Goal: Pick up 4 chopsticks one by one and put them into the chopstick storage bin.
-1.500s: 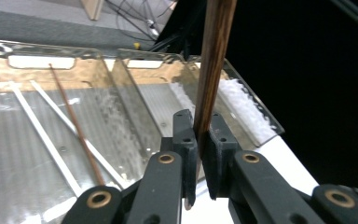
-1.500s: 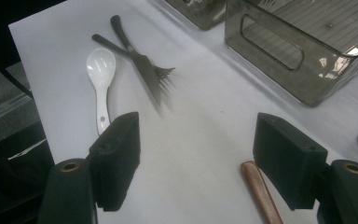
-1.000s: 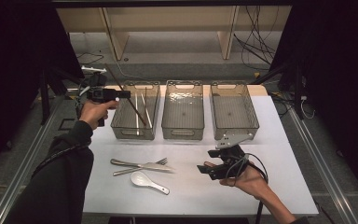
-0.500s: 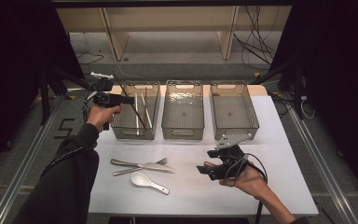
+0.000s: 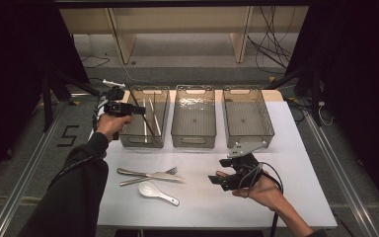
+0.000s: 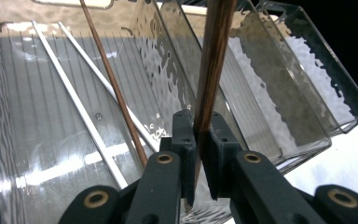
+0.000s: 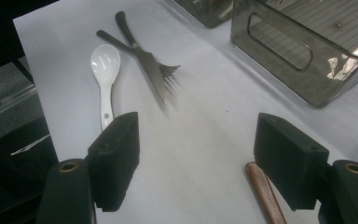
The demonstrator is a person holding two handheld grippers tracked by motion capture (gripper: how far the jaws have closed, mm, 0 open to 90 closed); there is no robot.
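**Chopstick over the left bin, its mate by your right jaws**

Your left gripper (image 5: 139,109) is clamped on a brown chopstick (image 6: 213,60), jaws tight on its lower part, and holds it above the left bin (image 5: 128,140). In the left gripper view the stick rises steeply from the jaws, near upright, with its free end running out of the top of the frame. The bin already holds a second brown stick (image 6: 113,84) leaning slantwise and two white sticks (image 6: 74,100) lying flat, all running roughly near to far. So the bin's long axis is near-far, and your held stick stands across that plane. I judge you should tip it toward that line before letting go, or it may prop against the wall.

Your right gripper (image 7: 196,156) rests wide open, holding nothing, low over the table (image 5: 202,202) at near right. Another brown stick end (image 7: 265,192) lies just beside its right jaw, closest to that hand. The fork (image 7: 161,74), knife (image 7: 135,39) and white spoon (image 7: 104,70) lie crossed together at near left, between your two hands.
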